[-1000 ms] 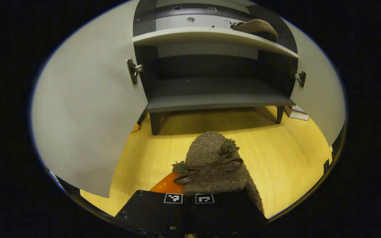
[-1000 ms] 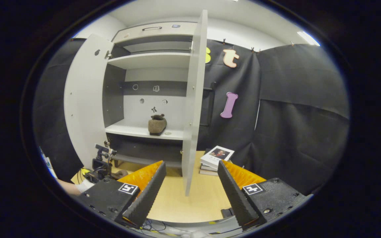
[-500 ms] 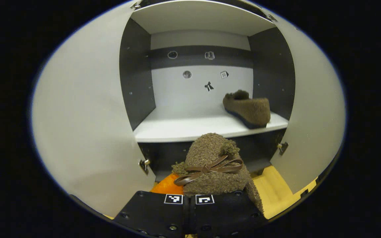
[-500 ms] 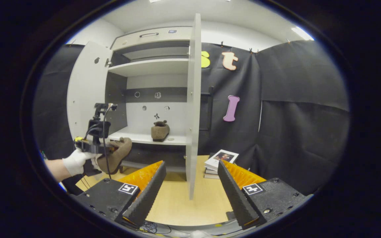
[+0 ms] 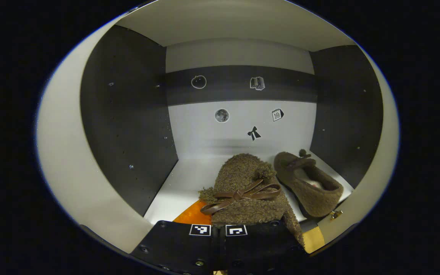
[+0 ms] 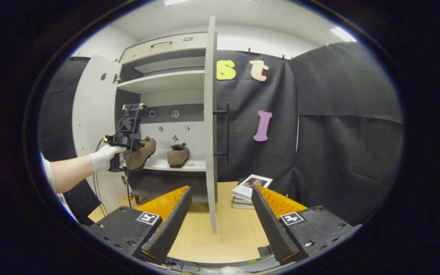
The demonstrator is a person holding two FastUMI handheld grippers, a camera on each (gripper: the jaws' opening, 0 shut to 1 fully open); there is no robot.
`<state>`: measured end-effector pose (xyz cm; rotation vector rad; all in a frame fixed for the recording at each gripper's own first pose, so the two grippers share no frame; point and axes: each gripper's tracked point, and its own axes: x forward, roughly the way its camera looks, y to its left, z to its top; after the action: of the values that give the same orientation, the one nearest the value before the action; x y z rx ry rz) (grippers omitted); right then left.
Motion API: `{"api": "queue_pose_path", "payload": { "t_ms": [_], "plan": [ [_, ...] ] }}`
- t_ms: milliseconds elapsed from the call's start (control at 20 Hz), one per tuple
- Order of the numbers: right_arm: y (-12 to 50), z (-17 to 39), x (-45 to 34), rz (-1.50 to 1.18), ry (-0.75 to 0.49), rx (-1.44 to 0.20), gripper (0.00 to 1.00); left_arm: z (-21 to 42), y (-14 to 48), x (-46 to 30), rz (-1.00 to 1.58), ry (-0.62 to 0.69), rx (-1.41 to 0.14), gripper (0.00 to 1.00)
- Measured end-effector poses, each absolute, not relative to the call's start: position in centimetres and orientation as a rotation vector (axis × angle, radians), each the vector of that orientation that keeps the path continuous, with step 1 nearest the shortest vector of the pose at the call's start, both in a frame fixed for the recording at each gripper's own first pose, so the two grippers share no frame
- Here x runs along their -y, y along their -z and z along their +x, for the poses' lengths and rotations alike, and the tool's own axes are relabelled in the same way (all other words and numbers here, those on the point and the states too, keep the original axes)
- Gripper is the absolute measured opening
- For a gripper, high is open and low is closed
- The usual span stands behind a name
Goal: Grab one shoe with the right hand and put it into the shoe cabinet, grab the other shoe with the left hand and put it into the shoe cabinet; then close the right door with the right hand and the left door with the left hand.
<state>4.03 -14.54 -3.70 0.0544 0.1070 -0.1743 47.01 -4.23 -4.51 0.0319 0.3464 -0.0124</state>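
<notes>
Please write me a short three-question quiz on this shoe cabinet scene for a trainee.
1. True or false: the right claw is shut on a shoe.
2. Multiple choice: the shoe in the left claw is (a) on the floor, (b) held at the white shelf, (c) on the books.
3. What already lies on that shelf, to the right of the held shoe?

Key: 1. False; it is open and holds nothing. 2. b. 3. The other shoe.
</notes>
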Motion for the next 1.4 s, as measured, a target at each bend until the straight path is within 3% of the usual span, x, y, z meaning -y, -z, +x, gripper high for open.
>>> {"api": "queue_pose_path", "payload": {
  "t_ms": [50,300,450,750,900,1050,1100,1150,1200,1250,1300,1400],
  "plan": [
    [3.7,4.3,14.8,0.056,0.18,-0.113,1.0,48.6,4.8,4.3,0.038,0.012,-0.356,0.0],
    [3.9,5.0,16.2,0.049,0.208,-0.122,1.0,53.8,7.5,3.9,0.028,-0.02,-0.453,0.0],
    [4.7,5.6,16.8,0.053,0.219,-0.144,1.0,54.8,10.2,3.5,0.04,-0.027,-0.531,0.0],
    [6.0,6.5,16.6,0.061,0.216,-0.187,1.0,54.9,10.3,3.8,0.081,-0.017,-0.533,0.04],
    [5.9,6.6,16.2,0.048,0.208,-0.182,1.0,54.1,10.0,3.6,0.098,-0.028,-0.534,0.13],
    [5.6,6.7,15.6,0.07,0.192,-0.179,1.0,53.6,9.3,3.7,0.109,-0.008,-0.505,0.47],
    [5.4,6.8,15.4,0.076,0.191,-0.172,1.0,53.3,8.9,3.7,0.096,-0.004,-0.499,0.49],
    [5.2,6.8,15.3,0.074,0.189,-0.161,1.0,52.8,8.8,3.9,0.078,0.013,-0.501,0.7],
    [5.2,6.7,15.3,0.065,0.195,-0.156,1.0,52.3,8.6,3.6,0.076,0.011,-0.5,0.77],
    [5.3,6.5,15.3,0.05,0.198,-0.158,1.0,51.9,8.1,3.4,0.073,0.015,-0.489,0.78],
    [5.5,6.3,15.2,0.046,0.2,-0.161,1.0,51.5,7.6,3.4,0.072,0.017,-0.479,0.72],
    [5.8,5.9,14.7,0.062,0.19,-0.166,1.0,50.2,6.6,3.4,0.055,0.033,-0.467,0.88]
  ]
}}
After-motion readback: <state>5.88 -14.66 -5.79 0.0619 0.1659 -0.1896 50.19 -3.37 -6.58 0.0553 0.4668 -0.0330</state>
